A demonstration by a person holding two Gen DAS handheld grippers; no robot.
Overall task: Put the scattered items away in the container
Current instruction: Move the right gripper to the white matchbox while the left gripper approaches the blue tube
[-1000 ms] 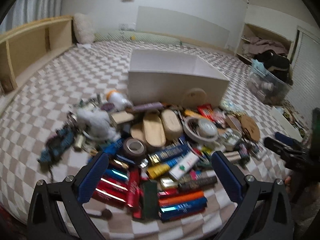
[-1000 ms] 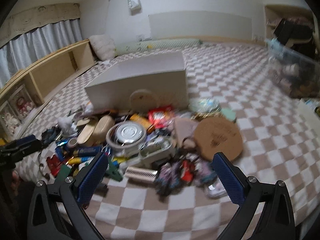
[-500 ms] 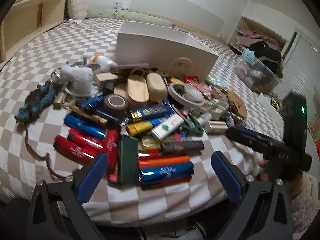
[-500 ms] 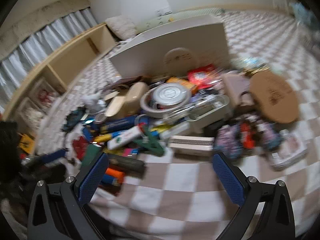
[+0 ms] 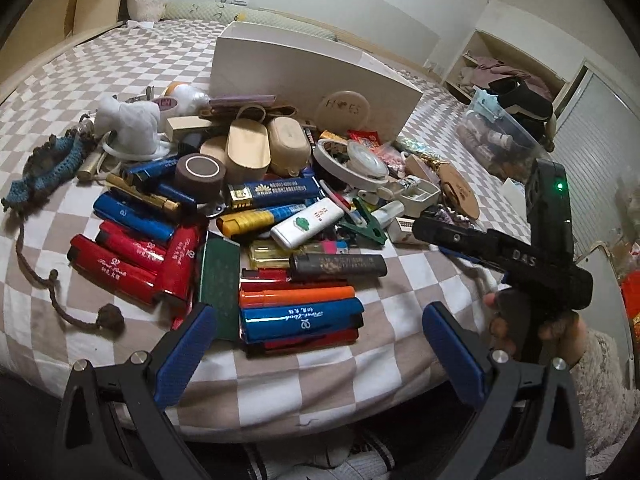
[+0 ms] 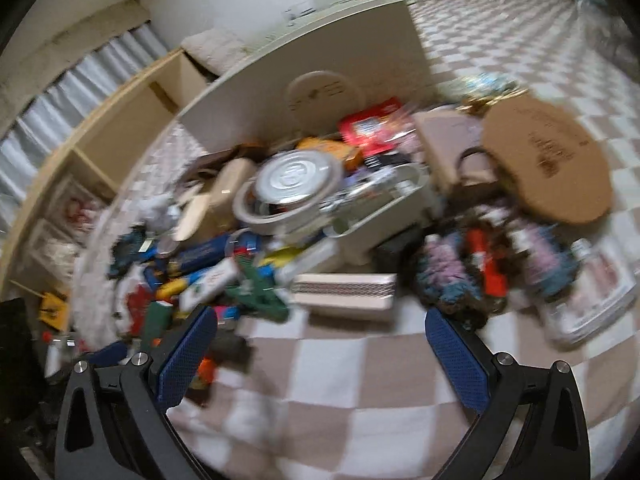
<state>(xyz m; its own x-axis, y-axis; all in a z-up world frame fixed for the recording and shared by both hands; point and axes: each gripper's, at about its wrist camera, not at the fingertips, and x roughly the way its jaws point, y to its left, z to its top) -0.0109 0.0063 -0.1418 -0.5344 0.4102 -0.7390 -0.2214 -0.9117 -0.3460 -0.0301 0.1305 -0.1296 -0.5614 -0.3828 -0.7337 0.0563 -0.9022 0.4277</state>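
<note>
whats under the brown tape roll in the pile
The brown tape roll rests on blue lighters and a gold one; whatever lies directly beneath its middle is covered.

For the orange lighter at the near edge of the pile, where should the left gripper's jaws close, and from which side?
Grip the orange lighter across its narrow width at mid-length, coming from above. It lies flat, long axis left-right, atop a blue lighter. The left gripper is open just short of it, holding nothing.
</note>
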